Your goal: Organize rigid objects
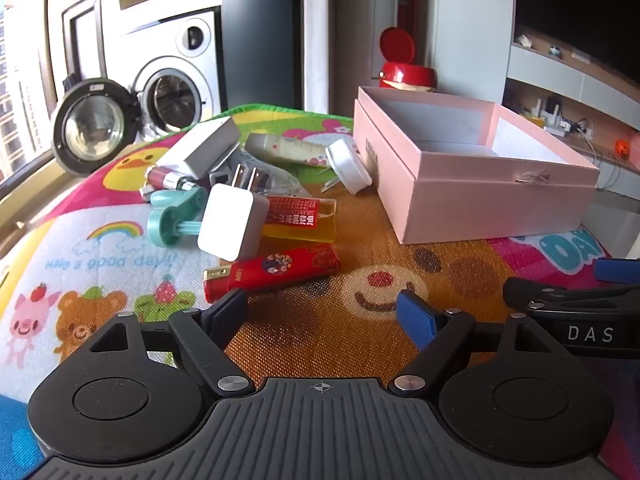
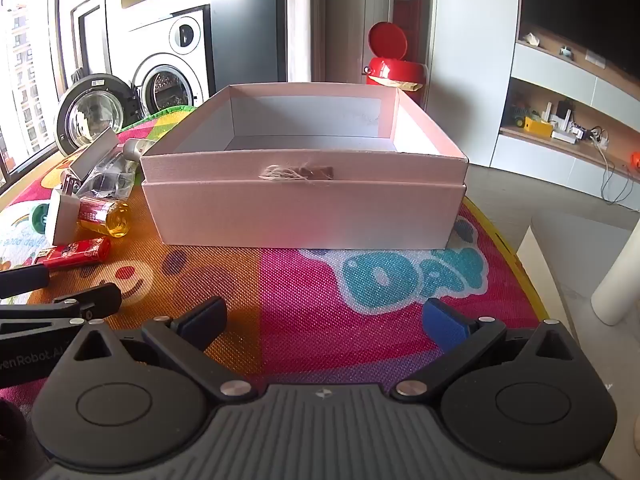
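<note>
Woven cartoon-print mat carries a square pink cardboard box, open-topped, right of piled glossy red lighter and white charger; left gripper and right gripper fingers spread wide, holding nothing.

Strong daylight pours in from the window on the left of both views, leaving the buildings outside washed out and nearly white. The colourful mat is brightly and evenly lit, with only soft shadows beside the pink box. The upper right corner falls dark. Fisheye bending curves walls and window frames toward the edges. Focus is sharp throughout, without motion blur.
</note>
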A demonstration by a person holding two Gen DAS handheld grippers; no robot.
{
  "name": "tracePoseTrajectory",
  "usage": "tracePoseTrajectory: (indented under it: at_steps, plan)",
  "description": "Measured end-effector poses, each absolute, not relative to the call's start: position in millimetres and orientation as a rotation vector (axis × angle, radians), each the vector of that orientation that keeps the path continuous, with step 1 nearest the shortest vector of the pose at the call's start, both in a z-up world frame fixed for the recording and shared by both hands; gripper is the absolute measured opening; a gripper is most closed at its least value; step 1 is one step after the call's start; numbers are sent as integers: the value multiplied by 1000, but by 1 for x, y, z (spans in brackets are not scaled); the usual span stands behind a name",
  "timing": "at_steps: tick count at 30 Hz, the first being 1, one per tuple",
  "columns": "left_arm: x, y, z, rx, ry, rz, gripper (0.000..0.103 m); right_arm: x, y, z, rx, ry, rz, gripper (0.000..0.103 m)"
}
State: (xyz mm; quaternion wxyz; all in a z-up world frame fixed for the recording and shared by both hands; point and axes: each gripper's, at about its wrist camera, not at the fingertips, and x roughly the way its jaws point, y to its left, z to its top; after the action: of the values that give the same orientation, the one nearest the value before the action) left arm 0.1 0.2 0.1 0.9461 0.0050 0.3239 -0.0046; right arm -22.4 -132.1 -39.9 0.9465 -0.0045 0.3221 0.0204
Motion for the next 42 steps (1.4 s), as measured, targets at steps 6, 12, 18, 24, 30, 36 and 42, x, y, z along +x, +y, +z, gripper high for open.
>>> tracePoseTrajectory:
  at_steps: [6, 12, 18, 24, 30, 36, 42]
  plan:
    - [1, -1, 0, 12, 659, -8, 86, -24, -132, -39, -5, 660, 43, 103]
    - [-1, 0, 0, 9, 653, -10, 86, -21, -134, -36, -9, 664, 43, 103]
    - [0, 0, 0, 8, 655, -10, 86, -24, -131, -38, -9, 663, 42, 103]
    - [0, 0, 0, 8, 655, -10, 86, -24, -132, -39, -6, 660, 43, 103]
    - [0, 0, 0, 8, 655, -10, 86, -24, -132, -39, -5, 658, 43, 103]
    - [0, 0, 0, 8, 655, -10, 86, -24, -132, -39, -5, 657, 44, 103]
    - [0, 0, 0, 10, 655, -9, 86, -24, -132, -39, -5, 657, 44, 103]
